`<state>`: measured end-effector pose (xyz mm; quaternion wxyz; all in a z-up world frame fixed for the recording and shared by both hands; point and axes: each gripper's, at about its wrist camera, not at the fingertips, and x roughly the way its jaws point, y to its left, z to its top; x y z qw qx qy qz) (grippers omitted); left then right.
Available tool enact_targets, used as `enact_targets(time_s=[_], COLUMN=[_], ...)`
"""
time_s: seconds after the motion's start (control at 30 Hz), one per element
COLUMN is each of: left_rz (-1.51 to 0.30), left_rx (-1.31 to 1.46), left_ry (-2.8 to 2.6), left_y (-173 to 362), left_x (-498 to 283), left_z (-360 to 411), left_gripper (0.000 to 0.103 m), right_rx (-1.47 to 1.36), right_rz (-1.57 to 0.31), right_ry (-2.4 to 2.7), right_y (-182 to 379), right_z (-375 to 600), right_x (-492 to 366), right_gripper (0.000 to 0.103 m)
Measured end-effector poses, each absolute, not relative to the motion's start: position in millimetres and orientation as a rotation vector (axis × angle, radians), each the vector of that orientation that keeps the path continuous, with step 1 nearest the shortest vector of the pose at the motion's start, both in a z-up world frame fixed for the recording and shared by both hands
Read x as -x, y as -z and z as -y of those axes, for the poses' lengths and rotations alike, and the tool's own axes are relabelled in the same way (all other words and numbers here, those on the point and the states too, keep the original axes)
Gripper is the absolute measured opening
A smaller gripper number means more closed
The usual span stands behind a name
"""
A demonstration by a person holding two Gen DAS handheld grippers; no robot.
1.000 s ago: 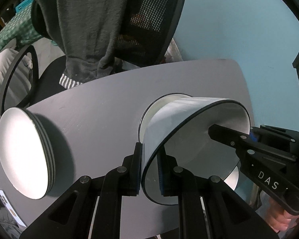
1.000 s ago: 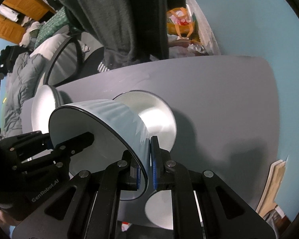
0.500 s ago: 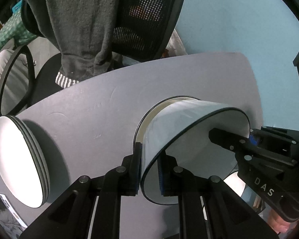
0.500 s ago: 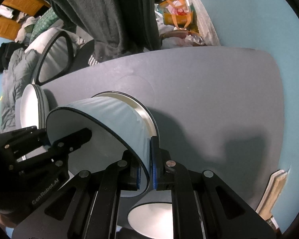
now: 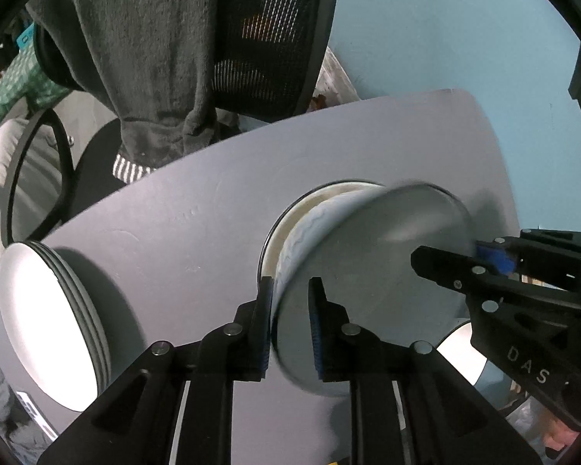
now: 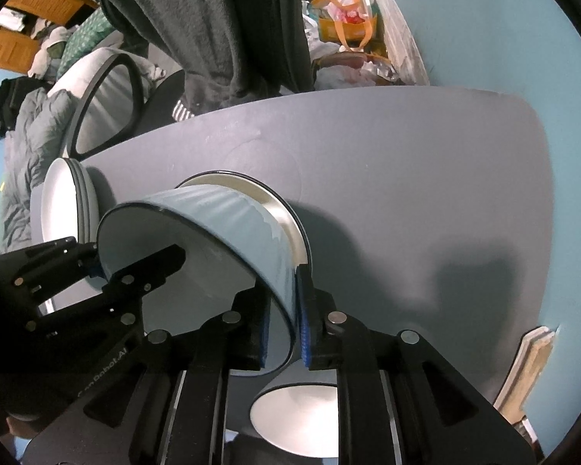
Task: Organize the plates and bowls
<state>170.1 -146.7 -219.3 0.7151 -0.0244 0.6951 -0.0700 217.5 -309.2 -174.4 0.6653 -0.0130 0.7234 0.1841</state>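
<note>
A pale blue ribbed bowl (image 6: 228, 228) with a dark rim is held tilted between both grippers, its base over a cream bowl (image 6: 275, 205) on the grey table (image 6: 406, 178). My right gripper (image 6: 282, 333) is shut on the bowl's near rim. My left gripper (image 5: 288, 329) has its jaws parted around the opposite rim; the bowl (image 5: 368, 271) looks blurred there. A stack of white plates (image 5: 46, 317) sits at the table's left, also in the right wrist view (image 6: 64, 201). Another white bowl (image 6: 294, 418) lies near the front edge.
A black mesh office chair (image 5: 271, 38) draped with a dark grey garment (image 5: 151, 58) stands behind the table. A light blue wall (image 5: 445, 31) is on the right. A wooden board (image 6: 530, 368) leans at the table's right edge. Bags and clutter (image 6: 344, 19) lie behind.
The blue bowl has come down and forward so its base sits in the cream bowl. My left gripper's jaws have loosened around the rim. The right gripper still holds.
</note>
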Motion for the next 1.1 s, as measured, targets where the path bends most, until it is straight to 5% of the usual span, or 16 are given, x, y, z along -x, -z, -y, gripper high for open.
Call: enact_targets(time_s=[0.1, 0.37, 0.53, 1.1], left_rz=[-1.489, -1.482, -1.435, -1.314], left_rx=[0.023, 0.027, 0.042, 0.069], left_ry=[0.129, 0.106, 0.092, 0.113], left_y=[210.6, 203.9, 184.6, 128.0], left_x=[-171.0, -169.0, -157.2, -105.2], left_z=[144.3, 131.2, 124.2, 120.0], left_gripper=[0.042, 0.043, 0.053, 0.074], right_rx=[0.030, 0.023, 0.076, 0.086], right_rz=[-1.612, -1.588, -1.514, -1.360], right_ry=[-0.412, -0.417, -0.385, -0.346], right_y=[170.1, 163.0, 141.6, 85.7], right_z=[310.8, 310.4, 310.7, 326.8], right_x=[-217.5, -215.3, -207.9, -171.4], right_gripper=[0.025, 0.025, 0.025, 0.053])
